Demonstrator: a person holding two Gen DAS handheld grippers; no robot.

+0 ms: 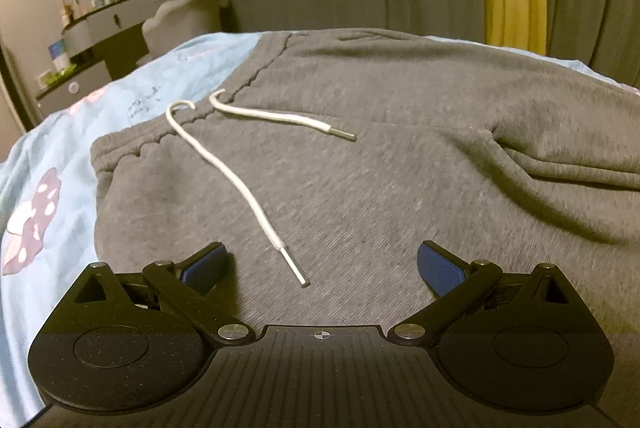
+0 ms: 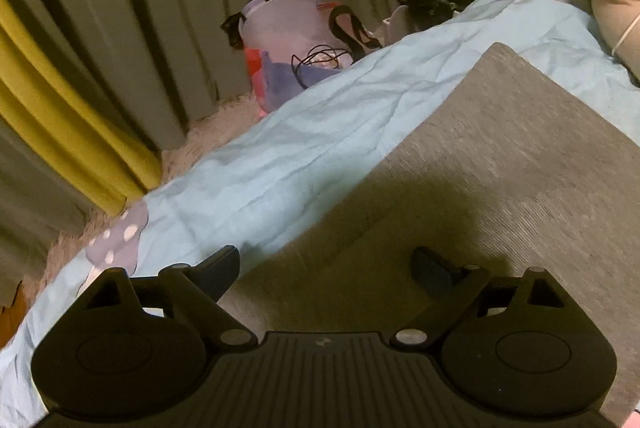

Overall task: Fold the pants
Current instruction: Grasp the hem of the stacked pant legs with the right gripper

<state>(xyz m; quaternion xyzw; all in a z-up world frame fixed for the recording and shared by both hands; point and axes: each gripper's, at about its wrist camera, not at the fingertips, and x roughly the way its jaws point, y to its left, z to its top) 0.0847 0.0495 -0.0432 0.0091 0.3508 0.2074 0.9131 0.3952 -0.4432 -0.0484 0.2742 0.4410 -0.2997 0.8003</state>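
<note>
Left wrist view: the grey pants lie spread flat on the bed's light blue sheet, waistband toward the dressing table at the far left. The white drawstring trails from the waistband across the pants, one metal tip ending just ahead of the left claw, which hovers released, fingers wide apart, nothing between them.

Right wrist view: the right claw is likewise released, poised over the pants near their straight edge; beyond that edge lies the sheet, then a bag on the floor beside the curtains.
</note>
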